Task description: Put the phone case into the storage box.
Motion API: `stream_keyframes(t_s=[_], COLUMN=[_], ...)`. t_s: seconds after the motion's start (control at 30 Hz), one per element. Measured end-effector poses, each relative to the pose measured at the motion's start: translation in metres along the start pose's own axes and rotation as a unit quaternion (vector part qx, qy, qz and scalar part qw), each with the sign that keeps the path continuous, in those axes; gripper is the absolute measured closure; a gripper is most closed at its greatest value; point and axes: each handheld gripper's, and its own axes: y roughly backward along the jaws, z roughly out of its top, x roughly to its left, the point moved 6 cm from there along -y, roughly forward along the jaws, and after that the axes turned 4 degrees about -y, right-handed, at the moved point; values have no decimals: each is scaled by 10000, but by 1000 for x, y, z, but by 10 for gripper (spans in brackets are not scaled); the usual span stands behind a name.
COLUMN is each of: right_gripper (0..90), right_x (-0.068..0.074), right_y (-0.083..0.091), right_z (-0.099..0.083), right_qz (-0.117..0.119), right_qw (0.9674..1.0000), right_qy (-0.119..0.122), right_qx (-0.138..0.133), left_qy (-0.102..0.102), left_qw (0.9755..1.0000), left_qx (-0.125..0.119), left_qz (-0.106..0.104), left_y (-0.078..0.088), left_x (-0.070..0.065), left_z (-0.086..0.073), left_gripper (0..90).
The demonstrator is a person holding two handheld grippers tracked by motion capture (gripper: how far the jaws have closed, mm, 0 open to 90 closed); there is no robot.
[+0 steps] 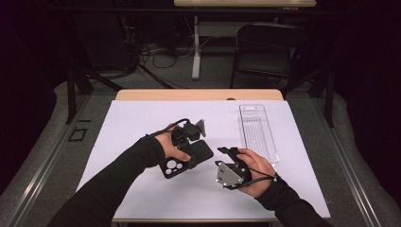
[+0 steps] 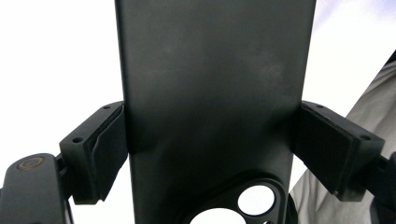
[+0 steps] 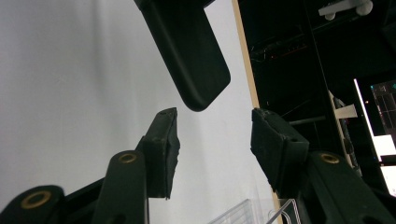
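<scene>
**Phone case clamped in the left hand-held gripper, right one standing apart**

Nearest the person, the right hand-held gripper (image 1: 226,158) sits in the right hand (image 1: 255,172) above the white sheet (image 1: 142,123) that covers the desk (image 1: 198,94); its jaws stand apart with nothing between them, and they point toward the free end of the black phone case (image 1: 184,160). In the right gripper view that rounded end hangs just beyond the jaw tips, not touching them.

A little farther in, the left hand-held gripper (image 1: 189,146) is clamped on the phone case across its width: in the left gripper view both pads (image 2: 109,149) press on the long edges, just above the camera cutout (image 2: 254,200). The case is held off the sheet, tilted, near the desk's middle.

Farther back and to the right, a clear plastic tray (image 1: 257,132) lies flat on the sheet
</scene>
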Motion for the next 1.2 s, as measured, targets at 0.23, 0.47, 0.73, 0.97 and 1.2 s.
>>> stream_keyframes(t_s=[0.23,0.47,0.73,0.97,1.2], right_gripper=[526,533,540,557,577], right_x=[3,8,14,18,20], right_y=[-1,-4,-6,-8,-10], right_z=[1,3,4,5,5], right_qz=[10,-1,-72,-157,-218], right_qw=[9999,9992,9981,9962,9942], right_qy=[147,397,602,851,1050], right_qx=[2,13,60,64,61], left_qy=[-41,-133,-238,-282,-303], left_qw=[10000,9999,9997,9995,9993], left_qx=[-1,-23,-11,30,40], left_qz=[-21,-56,-100,-146,-211], left_y=[-1,-1,0,0,0], left_x=[-3,-10,-18,-22,-25], left_z=[5,11,16,18,20], left_gripper=[142,143,143,143,143])
